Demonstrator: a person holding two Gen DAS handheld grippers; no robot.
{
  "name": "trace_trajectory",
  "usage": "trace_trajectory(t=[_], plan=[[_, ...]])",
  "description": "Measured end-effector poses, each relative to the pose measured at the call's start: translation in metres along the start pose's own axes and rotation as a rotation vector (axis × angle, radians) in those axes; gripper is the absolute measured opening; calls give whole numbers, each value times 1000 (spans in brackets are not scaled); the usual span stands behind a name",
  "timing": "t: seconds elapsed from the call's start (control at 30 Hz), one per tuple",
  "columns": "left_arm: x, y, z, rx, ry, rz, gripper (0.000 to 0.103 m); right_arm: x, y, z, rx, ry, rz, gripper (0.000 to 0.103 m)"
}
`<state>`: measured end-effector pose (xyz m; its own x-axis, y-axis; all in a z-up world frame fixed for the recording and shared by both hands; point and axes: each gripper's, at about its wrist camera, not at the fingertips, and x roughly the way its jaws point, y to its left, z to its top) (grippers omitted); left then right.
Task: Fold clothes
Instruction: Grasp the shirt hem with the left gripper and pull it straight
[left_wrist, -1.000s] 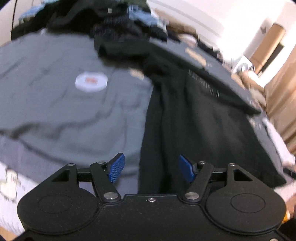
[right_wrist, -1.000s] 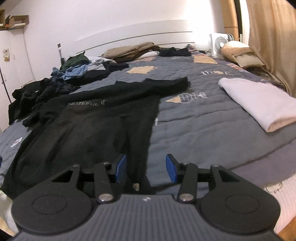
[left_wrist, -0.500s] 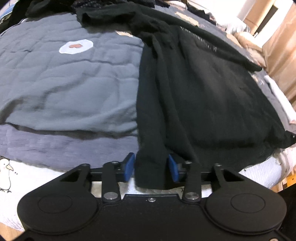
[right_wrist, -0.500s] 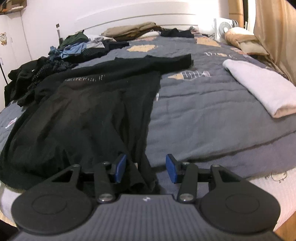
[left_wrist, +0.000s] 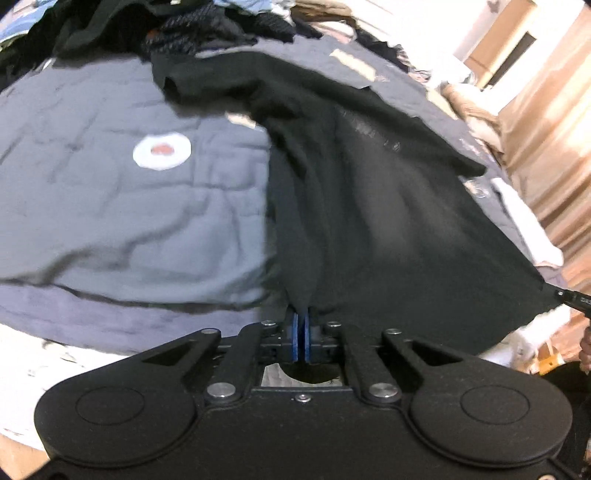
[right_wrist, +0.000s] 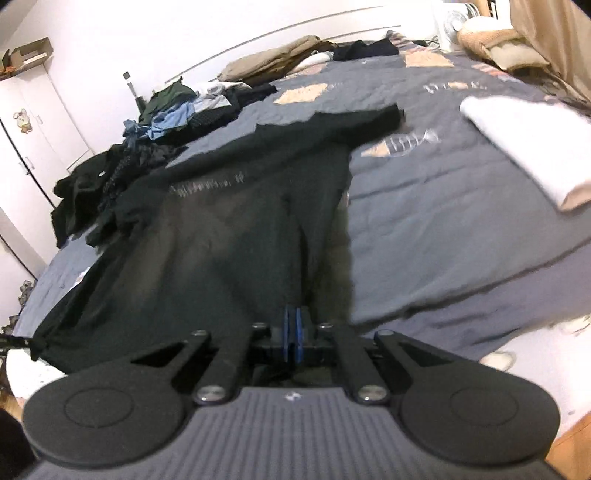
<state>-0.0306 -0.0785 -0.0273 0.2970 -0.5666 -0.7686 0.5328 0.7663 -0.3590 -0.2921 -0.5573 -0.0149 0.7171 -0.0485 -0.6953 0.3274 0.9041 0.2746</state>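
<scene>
Both the left gripper (left_wrist: 301, 323) and right gripper (right_wrist: 293, 320) pinch the black shirt's (left_wrist: 369, 206) near hem, jaws closed; it stretches away across the bed (right_wrist: 443, 206).

A black long-sleeved shirt (right_wrist: 236, 229) lies spread on the grey quilted bedspread (right_wrist: 443, 206), its hem at the near edge of the bed, its sleeves reaching toward the headboard. To its left sits a heap of dark and blue loose clothes (right_wrist: 162, 125). A folded white towel (right_wrist: 524, 140) lies well apart on the right (near the bed's side). Behind, folded tan garments (right_wrist: 277, 62) rest by the headboard.
</scene>
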Motion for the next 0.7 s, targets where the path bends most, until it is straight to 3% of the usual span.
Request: trace_trajectory(t=[0.03,0.13,0.33,0.43,0.53,0.6,0.7], plan=[[-2,-2,0,21,16,11,3,-5,3,3,-29,18,-10,4],[11,-12,-10,86,116,55,3,15,16,-2,-171,178,-87,4],[44,-12,-29,92,218,107,4,52,-1,-20,-127,331,-136,5],[36,-10,-26,72,170,82,4,40,-11,-20,-92,270,-139,3],[15,-8,-12,29,84,3,3,5,-30,-6,65,94,-37,0],[4,-11,-2,41,52,6,4,-10,-31,5,50,44,-48,0],[12,-17,1,96,103,37,5,-14,-28,13,-13,19,-71,1]])
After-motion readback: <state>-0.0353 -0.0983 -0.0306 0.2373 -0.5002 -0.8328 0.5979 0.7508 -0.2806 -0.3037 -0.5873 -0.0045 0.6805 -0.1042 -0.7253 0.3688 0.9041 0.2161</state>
